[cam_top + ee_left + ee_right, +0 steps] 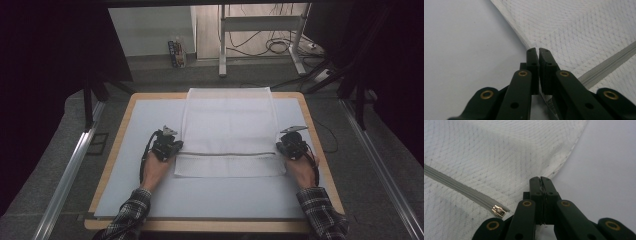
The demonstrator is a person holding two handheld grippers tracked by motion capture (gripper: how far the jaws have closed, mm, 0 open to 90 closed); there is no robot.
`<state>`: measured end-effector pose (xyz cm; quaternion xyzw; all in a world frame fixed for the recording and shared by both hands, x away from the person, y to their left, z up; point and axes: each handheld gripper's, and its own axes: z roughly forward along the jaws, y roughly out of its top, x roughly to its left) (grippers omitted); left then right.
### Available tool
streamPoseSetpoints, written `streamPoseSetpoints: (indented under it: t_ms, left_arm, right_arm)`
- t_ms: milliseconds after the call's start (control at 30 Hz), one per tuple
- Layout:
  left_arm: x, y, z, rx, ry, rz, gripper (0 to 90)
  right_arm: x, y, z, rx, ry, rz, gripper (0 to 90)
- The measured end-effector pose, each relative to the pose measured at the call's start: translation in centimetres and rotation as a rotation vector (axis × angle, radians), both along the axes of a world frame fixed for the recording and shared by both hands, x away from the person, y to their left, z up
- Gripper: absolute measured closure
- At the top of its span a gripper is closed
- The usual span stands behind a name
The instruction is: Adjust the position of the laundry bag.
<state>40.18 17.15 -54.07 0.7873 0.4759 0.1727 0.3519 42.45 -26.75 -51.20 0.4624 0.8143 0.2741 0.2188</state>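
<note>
A white mesh bag (227,125) lies flat on the pale mat (150,195), with a grey zipper (225,153) running across its near part. My left gripper (178,147) sits at the bag's left edge, level with the zipper. In the left gripper view the bag (579,30) and zipper (609,65) lie to the right, and the left gripper (537,51) is shut on the bag's edge. My right gripper (280,148) is at the bag's right edge. The right gripper view has it (540,179) shut on the hem of the bag (486,152), with the metal zipper pull (498,210) just left of it.
The mat covers a wooden tabletop (116,145). Metal rails (70,170) run along both sides of the table. Beyond the far edge stand a desk frame (222,45) with cables on the floor and a small carton (176,54).
</note>
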Motion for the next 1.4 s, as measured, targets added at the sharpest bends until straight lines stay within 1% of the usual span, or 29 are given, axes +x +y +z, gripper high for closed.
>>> streamPoseSetpoints:
  t_ms: [67, 133, 167, 367, 467, 567, 700, 833, 967, 1067, 1167, 1300, 1367, 1400]
  left_arm:
    - [0.1, 0.2, 0.0, -0.014, 0.01, -0.017, 88.5]
    - [0.1, 0.6, 0.0, -0.044, 0.026, -0.026, 88.5]
    - [0.1, 0.7, 0.1, -0.051, 0.029, -0.029, 88.5]
    - [-0.3, 0.7, 0.4, -0.021, 0.011, -0.041, 88.3]
    - [-0.5, 0.7, 0.5, -0.015, 0.009, -0.049, 88.3]
    - [-0.8, 0.7, 0.6, -0.023, 0.009, -0.052, 88.3]
    - [-1.3, 0.8, 0.8, -0.026, 0.007, -0.058, 88.3]
    - [-1.9, 1.1, 1.1, -0.04, 0.009, -0.066, 88.3]
    - [-2.4, 1.4, 1.3, -0.063, 0.026, -0.078, 88.3]
    - [-2.9, 1.6, 1.5, -0.078, 0.034, -0.076, 88.3]
    - [-3.5, 1.8, 1.6, -0.054, 0.035, -0.085, 88.2]
    - [-4.1, 2.0, 1.8, -0.051, 0.046, -0.092, 88.1]
    - [-4.5, 2.1, 1.9, -0.056, 0.044, -0.089, 88.1]
    - [-4.7, 2.2, 2.0, -0.053, 0.043, -0.095, 88.0]
  right_arm:
    - [-0.1, -0.1, 0.1, 0.007, 0.003, 0.001, 88.4]
    - [-0.1, -0.3, 0.1, 0.012, 0.002, 0.004, 88.4]
    - [-0.2, -0.3, 0.2, 0.014, 0.003, 0.003, 88.4]
    - [-0.7, -0.4, 0.5, 0.016, -0.01, 0.024, 88.2]
    - [-1.0, -0.4, 0.6, 0.001, -0.018, 0.049, 88.2]
    - [-1.5, -0.5, 0.8, -0.007, -0.021, 0.065, 88.2]
    - [-1.9, -0.6, 1.0, 0.003, -0.029, 0.074, 88.2]
    - [-2.4, -0.8, 1.1, 0.011, -0.02, 0.086, 88.2]
    - [-2.9, -0.8, 1.1, 0.009, -0.024, 0.106, 88.1]
    - [-3.3, -0.8, 1.3, 0.013, -0.02, 0.113, 88.1]
    - [-3.7, -0.7, 1.4, 0.019, -0.018, 0.121, 88.1]
    - [-4.4, -0.6, 1.7, 0.027, -0.017, 0.136, 88.1]
    - [-4.8, -0.5, 1.8, 0.026, -0.022, 0.145, 88.1]
    - [-4.9, -0.4, 1.9, 0.027, -0.023, 0.148, 88.0]
